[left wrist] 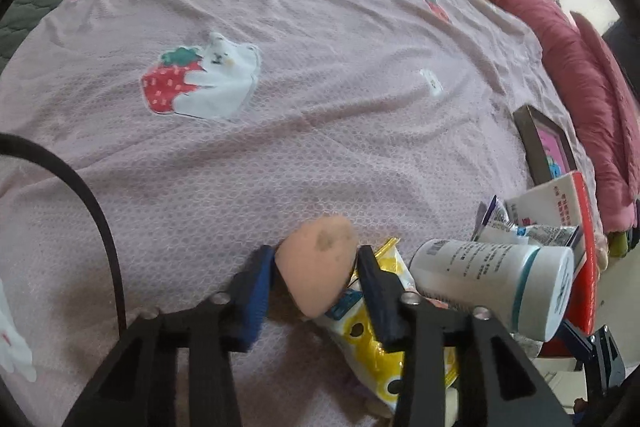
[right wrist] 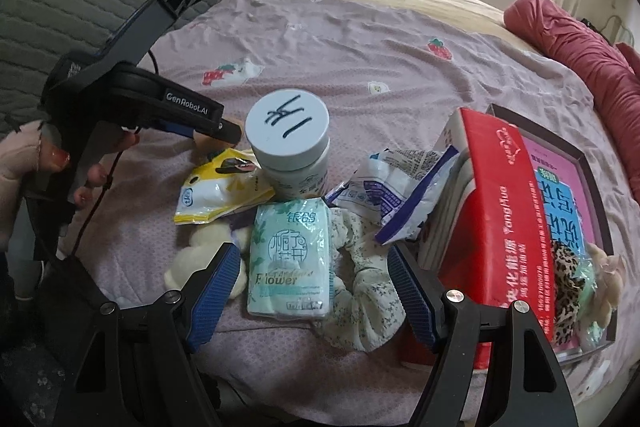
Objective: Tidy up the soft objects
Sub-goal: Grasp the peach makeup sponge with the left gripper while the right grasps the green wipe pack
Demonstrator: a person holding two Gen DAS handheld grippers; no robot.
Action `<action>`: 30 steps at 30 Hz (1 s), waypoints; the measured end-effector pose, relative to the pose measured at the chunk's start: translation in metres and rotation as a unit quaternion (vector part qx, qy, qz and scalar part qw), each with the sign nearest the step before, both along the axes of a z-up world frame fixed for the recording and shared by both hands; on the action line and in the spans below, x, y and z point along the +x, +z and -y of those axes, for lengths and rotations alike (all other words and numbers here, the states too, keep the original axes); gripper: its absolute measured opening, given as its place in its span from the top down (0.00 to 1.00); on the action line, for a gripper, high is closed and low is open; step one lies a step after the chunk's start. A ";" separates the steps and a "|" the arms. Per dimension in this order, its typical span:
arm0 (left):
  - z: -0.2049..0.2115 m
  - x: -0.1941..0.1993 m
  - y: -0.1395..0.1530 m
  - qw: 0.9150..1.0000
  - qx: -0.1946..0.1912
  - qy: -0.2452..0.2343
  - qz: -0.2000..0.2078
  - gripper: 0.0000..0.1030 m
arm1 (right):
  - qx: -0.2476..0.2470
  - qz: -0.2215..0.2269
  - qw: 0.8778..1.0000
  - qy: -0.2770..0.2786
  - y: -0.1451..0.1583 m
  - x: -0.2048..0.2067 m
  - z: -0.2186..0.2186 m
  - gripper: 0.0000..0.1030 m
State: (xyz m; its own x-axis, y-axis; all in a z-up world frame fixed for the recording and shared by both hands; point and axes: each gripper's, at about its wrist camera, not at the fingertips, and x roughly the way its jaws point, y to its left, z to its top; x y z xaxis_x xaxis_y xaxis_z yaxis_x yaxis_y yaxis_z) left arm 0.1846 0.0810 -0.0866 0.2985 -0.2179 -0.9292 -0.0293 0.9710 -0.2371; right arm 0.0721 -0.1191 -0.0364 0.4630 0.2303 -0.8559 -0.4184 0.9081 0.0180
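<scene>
Left wrist: jaws clamped on peach sponge [left wrist: 316, 267]; rt jaws wide apart w/ tissue pack [right wrist: 290, 259] between.

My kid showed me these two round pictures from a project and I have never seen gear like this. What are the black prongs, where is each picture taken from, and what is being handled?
There is no robot here. A person holds a two-finger gripper in each hand, and a wide-angle camera on each looks out along its fingers, hence the round pictures.

The left wrist view shows the left gripper closed on a peach makeup sponge. The right wrist view shows the right gripper open above the pile, holding nothing.

Everything lies on a pink bedspread: a white jar, a yellow packet, a tissue pack, a floral scrunchie, a blue and white wrapper, a red box and a tray.
</scene>
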 end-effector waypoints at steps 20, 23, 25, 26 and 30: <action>-0.005 -0.015 0.026 0.999 -0.020 -0.001 0.031 0.61 | -0.039 -0.026 0.999 0.021 -0.043 0.017 -0.024 0.47; -0.008 -0.022 0.033 0.999 -0.024 0.005 0.038 0.61 | -0.044 -0.020 0.998 0.029 -0.041 0.013 -0.025 0.50; -0.009 -0.027 0.040 0.999 -0.020 0.007 0.046 0.61 | -0.041 -0.010 0.999 0.032 -0.035 0.010 -0.024 0.51; -0.010 -0.030 0.043 0.999 -0.019 0.006 0.050 0.61 | -0.037 -0.009 0.999 0.032 -0.031 0.009 -0.024 0.51; -0.012 -0.041 0.057 0.998 -0.009 0.006 0.067 0.61 | -0.014 0.001 1.000 0.021 -0.011 0.007 -0.014 0.51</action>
